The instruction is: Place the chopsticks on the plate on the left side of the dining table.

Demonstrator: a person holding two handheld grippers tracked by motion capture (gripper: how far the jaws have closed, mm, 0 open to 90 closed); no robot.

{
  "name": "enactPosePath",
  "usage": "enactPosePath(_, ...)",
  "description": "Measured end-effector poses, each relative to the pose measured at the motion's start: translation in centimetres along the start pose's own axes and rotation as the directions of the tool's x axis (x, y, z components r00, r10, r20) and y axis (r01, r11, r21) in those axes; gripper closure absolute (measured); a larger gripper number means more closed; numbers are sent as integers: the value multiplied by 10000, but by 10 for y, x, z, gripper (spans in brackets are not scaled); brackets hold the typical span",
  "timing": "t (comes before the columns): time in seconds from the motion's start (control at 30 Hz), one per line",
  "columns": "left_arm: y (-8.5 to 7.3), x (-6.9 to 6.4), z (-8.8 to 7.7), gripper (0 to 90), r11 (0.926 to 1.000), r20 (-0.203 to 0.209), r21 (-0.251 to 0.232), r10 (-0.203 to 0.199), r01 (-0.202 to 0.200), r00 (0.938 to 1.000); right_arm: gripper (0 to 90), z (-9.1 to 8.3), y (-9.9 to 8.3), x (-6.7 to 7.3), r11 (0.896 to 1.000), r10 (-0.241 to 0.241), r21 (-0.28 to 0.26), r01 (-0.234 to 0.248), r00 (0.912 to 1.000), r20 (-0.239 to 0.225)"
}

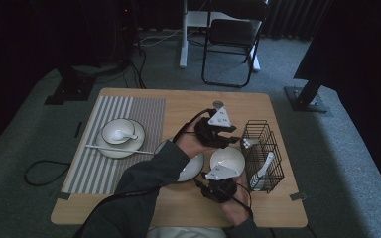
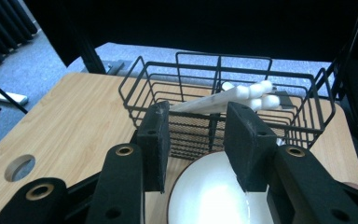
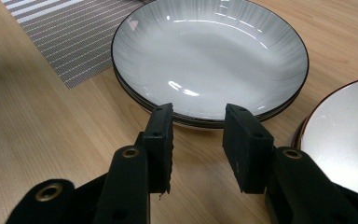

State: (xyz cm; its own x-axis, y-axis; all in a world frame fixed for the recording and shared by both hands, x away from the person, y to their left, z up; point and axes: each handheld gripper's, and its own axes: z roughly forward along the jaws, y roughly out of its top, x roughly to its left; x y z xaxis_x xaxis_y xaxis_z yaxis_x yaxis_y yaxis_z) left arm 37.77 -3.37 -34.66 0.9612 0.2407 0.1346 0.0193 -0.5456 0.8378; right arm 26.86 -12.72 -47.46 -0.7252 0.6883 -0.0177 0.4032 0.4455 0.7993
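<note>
My left gripper [image 1: 234, 139] [image 2: 196, 121] reaches across the table toward a black wire basket [image 1: 263, 148] [image 2: 168, 88]. Its jaws stand open with nothing between them. White spoons [image 2: 242, 93] [image 1: 264, 168] lie in the basket. A white bowl [image 1: 226, 161] [image 2: 209, 196] sits on the table just below the left jaws. My right gripper [image 1: 202, 182] [image 3: 198, 126] is low near the front edge, also open and empty. It faces the rim of a stack of grey-white plates [image 3: 209, 56] [image 1: 192, 168], and the bowl [image 3: 345, 135] lies to its right.
A striped placemat [image 1: 129, 106] [image 3: 74, 42] at the left carries a plate [image 1: 138, 144], a bowl with a spoon [image 1: 118, 131] and chopsticks [image 1: 114, 148]. The person's left sleeve [image 1: 144, 183] covers part of the plate stack. A round hole [image 2: 19, 167] pierces the tabletop.
</note>
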Motion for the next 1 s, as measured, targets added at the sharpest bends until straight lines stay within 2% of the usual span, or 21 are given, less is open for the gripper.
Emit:
enactPosePath(0.33, 3, -5, 6, 603, 10000, 280, -34, 69, -68, 9996, 625, 1, -1, -1, 10000, 52, 40, -52, 10000, -16)
enactPosePath(0.63, 4, -6, 9, 604, 10000, 309, -31, 48, -47, 9995, 625, 2, -2, -1, 10000, 57, 54, -56, 10000, -34)
enactPosePath(0.77, 6, -5, 10, 665, 9999, 118, -132, 46, -44, 9999, 624, 2, -3, -1, 10000, -9, 89, 9, 10000, 5)
enactPosePath(1.0, 10, 5, 19, 747, 9995, -258, 13, -330, 330, 9991, 624, 1, -3, -2, 9999, 53, 96, -54, 10000, 49)
